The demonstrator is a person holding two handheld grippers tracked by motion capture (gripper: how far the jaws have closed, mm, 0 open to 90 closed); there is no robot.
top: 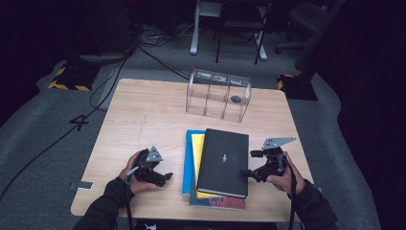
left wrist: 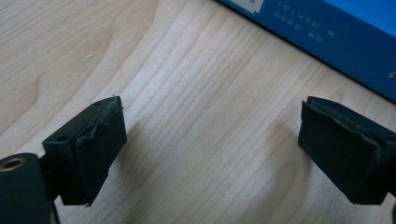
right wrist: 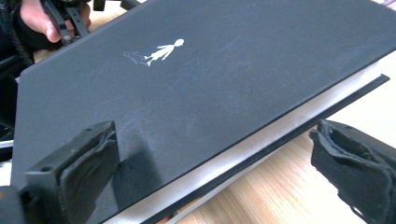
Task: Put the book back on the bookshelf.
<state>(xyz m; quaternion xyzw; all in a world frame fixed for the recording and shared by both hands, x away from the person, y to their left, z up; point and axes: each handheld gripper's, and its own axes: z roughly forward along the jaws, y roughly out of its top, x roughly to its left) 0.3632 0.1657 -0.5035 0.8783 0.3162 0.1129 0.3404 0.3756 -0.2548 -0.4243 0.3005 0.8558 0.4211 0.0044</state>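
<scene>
A black hardcover book [top: 223, 162] with a small white figure on its cover lies on top of a stack near the table's front. Under it are a yellow book [top: 197, 148], a blue book [top: 189, 158] and a colourful one [top: 218, 203]. My right gripper [top: 245, 173] is at the black book's right edge. In the right gripper view its jaws [right wrist: 215, 172] stand wide apart, one over the cover [right wrist: 196, 84], one beside the page edge, neither pressing. My left gripper [top: 166, 177] rests left of the stack, open over bare wood [left wrist: 212, 149], with the blue book [left wrist: 327, 32] just ahead.
A clear plastic organizer [top: 218, 96] with dividers stands at the back of the wooden table [top: 143, 115]; a small dark round thing sits in it. A small dark flat item [top: 85, 185] lies at the table's front left edge. Chairs, stands and cables are on the floor beyond.
</scene>
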